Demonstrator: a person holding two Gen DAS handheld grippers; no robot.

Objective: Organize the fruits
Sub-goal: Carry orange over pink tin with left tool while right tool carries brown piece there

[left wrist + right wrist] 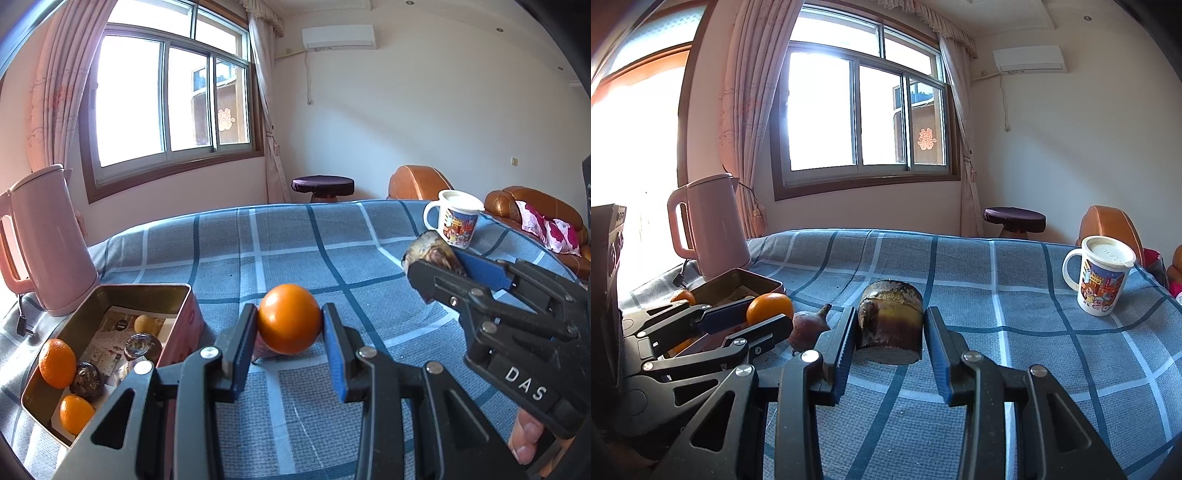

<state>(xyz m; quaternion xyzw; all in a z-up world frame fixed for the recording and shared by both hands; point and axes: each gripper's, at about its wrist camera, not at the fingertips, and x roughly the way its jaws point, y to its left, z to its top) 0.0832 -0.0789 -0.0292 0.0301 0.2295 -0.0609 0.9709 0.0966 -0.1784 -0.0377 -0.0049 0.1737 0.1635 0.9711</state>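
The left gripper is closed on an orange, one pad at each side of the fruit at about its widest girth. The orange sits between the fingertips, above the blue checked cloth, just right of the open tin. The tin already holds two oranges, two dark round fruits and a pale one over a printed paper liner.

The right gripper is clamped on a brown, stubby cylindrical piece, apparently a cut bamboo shoot, with both pads pressing its curved sides. In the left wrist view this piece appears raised clear of the cloth.

Handling, by judgement: the orange is light, round and smooth-skinned, firm but yielding. It is liable to roll or squirt out if gripped off-centre, so the hold belongs across the equator. The brown piece looks stiff and heavier, with a rough husk that should resist slipping; grip across the curved wall.

A reddish pointed fruit lies on the cloth between the two grippers, untouched.
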